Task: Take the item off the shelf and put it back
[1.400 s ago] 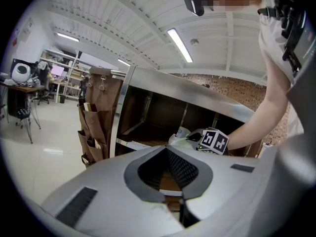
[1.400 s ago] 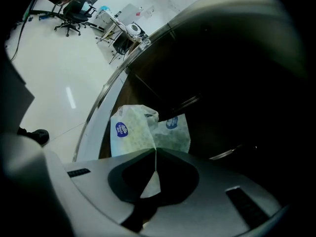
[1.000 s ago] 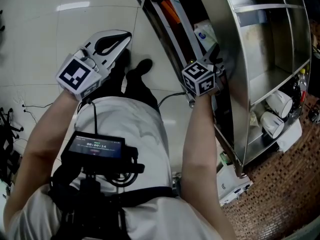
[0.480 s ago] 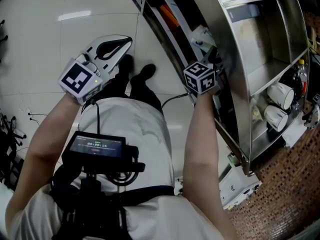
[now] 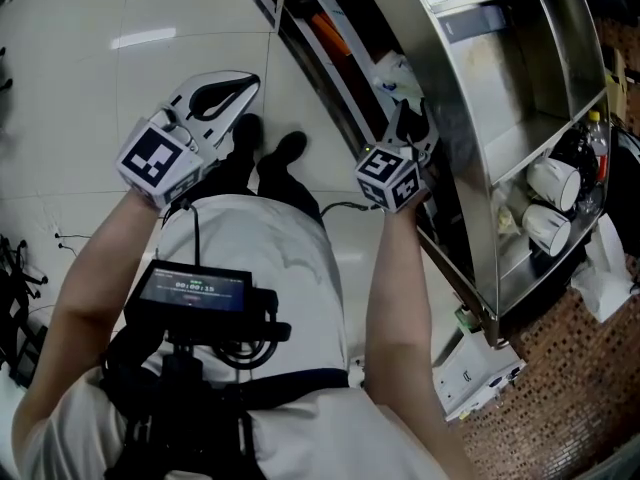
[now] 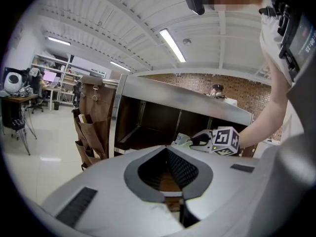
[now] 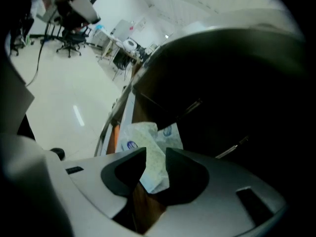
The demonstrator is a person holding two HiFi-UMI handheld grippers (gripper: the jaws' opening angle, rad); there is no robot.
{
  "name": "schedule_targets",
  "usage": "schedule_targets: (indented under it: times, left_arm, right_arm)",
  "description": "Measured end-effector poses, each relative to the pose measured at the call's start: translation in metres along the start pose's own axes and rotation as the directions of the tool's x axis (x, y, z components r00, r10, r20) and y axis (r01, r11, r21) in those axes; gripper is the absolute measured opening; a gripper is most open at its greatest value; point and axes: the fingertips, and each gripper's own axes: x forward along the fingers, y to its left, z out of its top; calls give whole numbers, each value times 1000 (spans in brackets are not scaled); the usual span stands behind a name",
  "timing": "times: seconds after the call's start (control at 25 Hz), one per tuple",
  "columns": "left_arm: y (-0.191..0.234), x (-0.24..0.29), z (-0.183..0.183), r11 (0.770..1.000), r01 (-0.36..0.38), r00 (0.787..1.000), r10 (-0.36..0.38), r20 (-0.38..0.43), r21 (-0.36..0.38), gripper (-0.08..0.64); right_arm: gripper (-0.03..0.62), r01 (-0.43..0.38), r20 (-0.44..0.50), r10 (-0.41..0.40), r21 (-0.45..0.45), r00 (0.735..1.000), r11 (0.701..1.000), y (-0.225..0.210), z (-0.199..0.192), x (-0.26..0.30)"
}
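Note:
A white and pale-green soft packet (image 5: 393, 71) lies at the front edge of a dark shelf in the metal shelf unit (image 5: 470, 118). My right gripper (image 5: 410, 120) is right in front of it. In the right gripper view the packet's (image 7: 148, 142) lower corner reaches between the two jaws of that gripper (image 7: 155, 154). The jaws are opening, and dark gaps show beside the packet. My left gripper (image 5: 250, 76) is held out over the white floor, away from the shelf. Its jaws (image 6: 182, 201) meet, with nothing between them.
Two white cups (image 5: 555, 203) and a bottle (image 5: 597, 158) sit in the unit's lower right compartments. A brown hanging organiser (image 6: 96, 127) hangs at the unit's left end. A white box (image 5: 470, 373) lies on the floor beside the unit's foot. The person's shoes (image 5: 285, 148) stand close to the unit.
The right gripper has drawn back a little toward the person while the packet stays at the shelf edge. The left gripper has hardly moved.

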Motion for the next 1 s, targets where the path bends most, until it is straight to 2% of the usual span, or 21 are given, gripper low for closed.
schedule_targets:
  times: [0.08,0.16,0.32,0.52,0.72,0.88,1.0]
  left_arm:
    - [1,0,4,1000,-2,1000,2,6,6,8]
    - [0,-1,7,1000,-2,1000,2,8,13,8]
    - [-2,-4,14,1000,-10,1000,10,10,19,8]
    - [-7,-17,28,1000,-29,999,29,20,5,8]
    - [-10,-30,45,999,-40,998,41,41,-17,8]
    - [-17,-37,61,999,-33,998,33,61,-2,8]
    - [-23,-36,77,1000,-16,997,15,81,14,8]
  right_arm:
    - [36,-37,99,32,45,995,998,5,23,-14]
    - [11,-105,189,87,86,978,991,13,46,-26]
    - [8,-272,322,206,175,924,946,28,81,-46]
    - [8,-420,470,292,194,833,887,31,129,-82]
    - [6,-526,593,328,195,735,828,23,177,-122]
    - [8,-600,642,350,217,682,770,18,200,-141]
    - [7,-634,678,350,223,647,740,8,215,-152]
